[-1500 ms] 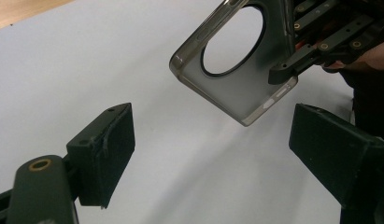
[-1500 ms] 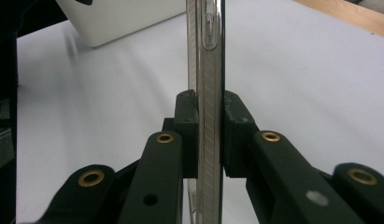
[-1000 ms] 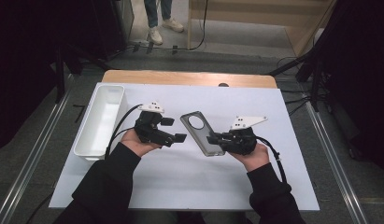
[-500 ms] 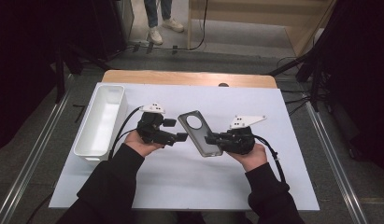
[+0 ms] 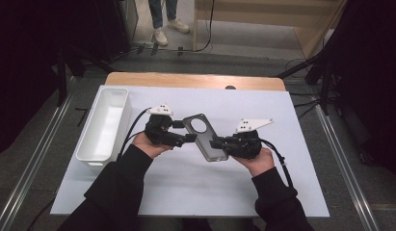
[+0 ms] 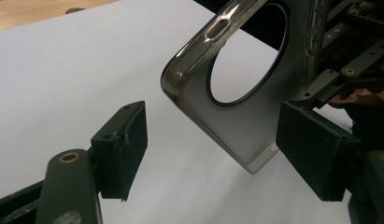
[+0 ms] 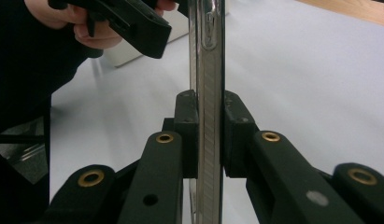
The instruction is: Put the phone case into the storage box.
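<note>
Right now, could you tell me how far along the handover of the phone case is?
Done: the right tongs clamp the phone case off the table. In hand: the left tongs have been closing around its corner, pads not yet pressing. Left: left grip, right release.

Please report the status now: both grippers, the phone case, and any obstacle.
Right hand-held gripper shut on phone case. Left hand-held gripper closing in, pads not yet pressing the case. White bin off to the side; nothing in the way.

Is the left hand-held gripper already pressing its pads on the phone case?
No, in the left gripper view the phone case hangs between the pads of the left hand-held gripper, with a clear gap beside the left one.
</note>
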`<act>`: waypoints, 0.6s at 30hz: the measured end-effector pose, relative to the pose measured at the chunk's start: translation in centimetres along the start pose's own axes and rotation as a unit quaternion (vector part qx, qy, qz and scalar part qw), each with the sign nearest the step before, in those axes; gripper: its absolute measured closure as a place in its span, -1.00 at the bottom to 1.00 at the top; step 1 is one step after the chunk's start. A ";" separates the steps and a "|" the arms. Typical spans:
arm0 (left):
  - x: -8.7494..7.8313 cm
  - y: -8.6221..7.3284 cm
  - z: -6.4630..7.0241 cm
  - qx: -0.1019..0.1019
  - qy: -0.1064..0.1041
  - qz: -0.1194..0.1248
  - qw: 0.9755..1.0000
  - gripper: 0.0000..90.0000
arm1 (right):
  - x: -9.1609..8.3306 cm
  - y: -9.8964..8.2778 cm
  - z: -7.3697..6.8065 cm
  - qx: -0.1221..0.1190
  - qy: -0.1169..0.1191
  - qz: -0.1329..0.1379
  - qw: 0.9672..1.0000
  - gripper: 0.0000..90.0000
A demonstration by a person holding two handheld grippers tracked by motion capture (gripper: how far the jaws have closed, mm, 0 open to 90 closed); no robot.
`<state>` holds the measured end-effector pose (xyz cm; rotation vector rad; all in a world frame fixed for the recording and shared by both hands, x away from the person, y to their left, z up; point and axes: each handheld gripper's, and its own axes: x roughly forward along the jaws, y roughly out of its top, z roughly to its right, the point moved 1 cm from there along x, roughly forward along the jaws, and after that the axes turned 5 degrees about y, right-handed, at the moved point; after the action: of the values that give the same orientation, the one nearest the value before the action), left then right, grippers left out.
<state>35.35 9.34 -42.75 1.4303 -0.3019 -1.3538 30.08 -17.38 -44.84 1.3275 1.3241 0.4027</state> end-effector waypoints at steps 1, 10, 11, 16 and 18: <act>0.1 0.0 0.0 -0.003 -0.002 0.000 1.000 -0.44 | 0.0 0.0 0.0 0.002 0.001 0.000 1.000 0.72; 0.3 0.1 -0.1 -0.002 -0.008 -0.008 1.000 -0.31 | 0.3 0.0 -0.1 0.001 0.008 0.001 1.000 0.72; 0.3 0.1 -0.1 -0.002 -0.011 -0.006 1.000 -0.26 | 0.3 0.0 -0.1 0.000 0.009 0.001 1.000 0.72; 0.3 0.2 -0.1 -0.006 -0.021 -0.001 1.000 -0.13 | 0.4 0.0 -0.1 -0.002 0.015 0.003 1.000 0.72; 0.3 0.3 -0.2 -0.006 -0.022 0.001 1.000 -0.07 | 0.4 0.0 -0.1 -0.003 0.016 0.003 1.000 0.72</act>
<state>35.71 9.12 -42.70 1.3914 -0.3234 -1.3837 30.12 -16.95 -44.99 1.3253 1.3438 0.4336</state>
